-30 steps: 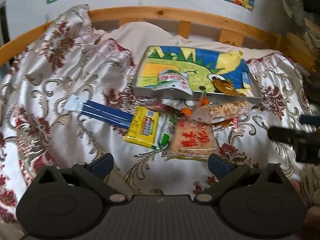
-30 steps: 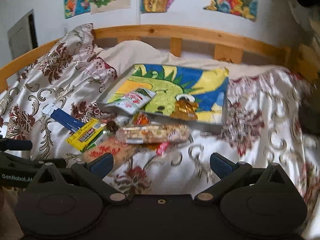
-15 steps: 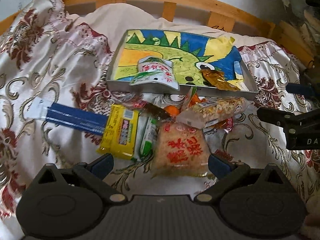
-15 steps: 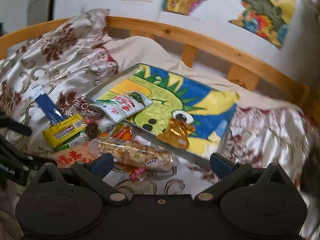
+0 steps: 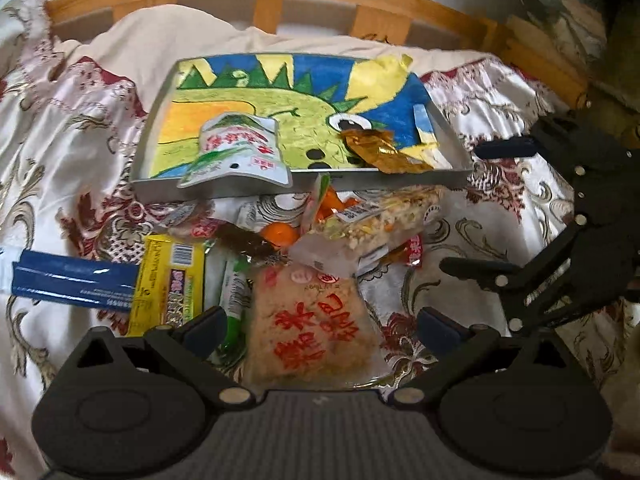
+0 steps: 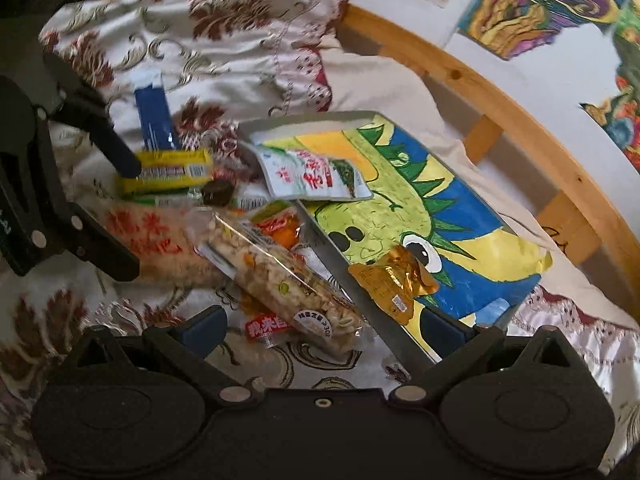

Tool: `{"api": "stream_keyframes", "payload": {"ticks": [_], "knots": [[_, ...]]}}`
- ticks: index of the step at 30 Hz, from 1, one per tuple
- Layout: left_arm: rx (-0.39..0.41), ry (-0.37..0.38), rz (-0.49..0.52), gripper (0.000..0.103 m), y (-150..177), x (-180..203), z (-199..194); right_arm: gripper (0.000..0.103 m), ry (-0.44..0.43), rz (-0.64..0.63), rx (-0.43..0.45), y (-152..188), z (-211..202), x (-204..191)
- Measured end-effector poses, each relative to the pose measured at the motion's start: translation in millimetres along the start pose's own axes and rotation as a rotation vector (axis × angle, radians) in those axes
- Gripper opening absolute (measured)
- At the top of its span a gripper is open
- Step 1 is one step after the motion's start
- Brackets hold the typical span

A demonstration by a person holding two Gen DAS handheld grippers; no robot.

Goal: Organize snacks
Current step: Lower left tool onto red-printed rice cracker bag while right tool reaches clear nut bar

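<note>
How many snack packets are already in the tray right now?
2. The white pouch lies over the near-left rim of the tray; the gold packet sits at its near-right edge. None looks hidden.

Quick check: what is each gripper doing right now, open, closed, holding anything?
Left gripper: open, holding nothing, above the rice cracker pack.
Right gripper: open, holding nothing.

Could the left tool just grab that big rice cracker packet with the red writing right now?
Probably yes. The left tool is open, its fingers either side of the rice cracker packet, and nothing lies on the near end. Only the nut bar overlaps its far edge.
</note>
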State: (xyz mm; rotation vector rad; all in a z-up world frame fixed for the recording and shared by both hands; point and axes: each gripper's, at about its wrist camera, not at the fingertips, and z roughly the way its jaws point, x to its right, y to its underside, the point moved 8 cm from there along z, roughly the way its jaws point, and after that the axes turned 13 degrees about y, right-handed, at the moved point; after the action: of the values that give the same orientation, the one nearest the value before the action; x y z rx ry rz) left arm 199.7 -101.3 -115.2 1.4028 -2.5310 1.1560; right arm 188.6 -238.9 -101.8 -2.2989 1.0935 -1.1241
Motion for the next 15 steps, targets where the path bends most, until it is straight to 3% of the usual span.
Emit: {"api": "stream_keyframes", "payload": {"ticks": [7,15], "knots": [[-0.043,0.025,0.006,0.1,2,-3,12,0.1,0.011,-0.108,0.051,2,14,-12],[-0.071,0.027,0.01,0.091,3,-4,18,0.085,-0.011,-0.186,0.092,-1,26,-28]]}}
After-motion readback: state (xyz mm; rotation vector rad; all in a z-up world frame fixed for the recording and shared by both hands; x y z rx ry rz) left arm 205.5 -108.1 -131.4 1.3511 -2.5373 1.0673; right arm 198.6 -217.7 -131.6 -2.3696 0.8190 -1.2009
